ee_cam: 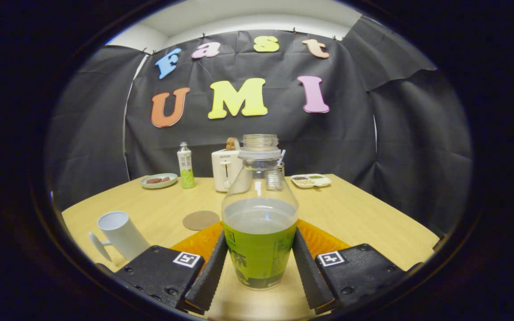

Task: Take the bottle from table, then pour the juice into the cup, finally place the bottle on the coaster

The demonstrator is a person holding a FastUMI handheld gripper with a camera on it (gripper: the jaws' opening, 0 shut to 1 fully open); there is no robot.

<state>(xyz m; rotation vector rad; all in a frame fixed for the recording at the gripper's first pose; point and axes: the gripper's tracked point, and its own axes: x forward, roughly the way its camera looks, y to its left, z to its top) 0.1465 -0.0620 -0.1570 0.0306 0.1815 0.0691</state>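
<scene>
A clear bottle [259,240] with a green label and no cap stands upright between my fingers, holding pale liquid up to just above the label. My gripper [259,234] is shut on the bottle, with the black ridged fingers [212,267] pressing its two sides at label height. A white cup [121,234] with a handle stands on the wooden table [373,223], just left of the left finger. Beyond the left fingertip, between the cup and the bottle, a round brown coaster [201,220] lies flat on the table.
At the table's far side stand a white toaster [225,169], a small green-labelled bottle [186,166], a pale green plate with food [159,180] and a white divided dish [311,180]. Black cloth walls close in behind and on both sides.
</scene>
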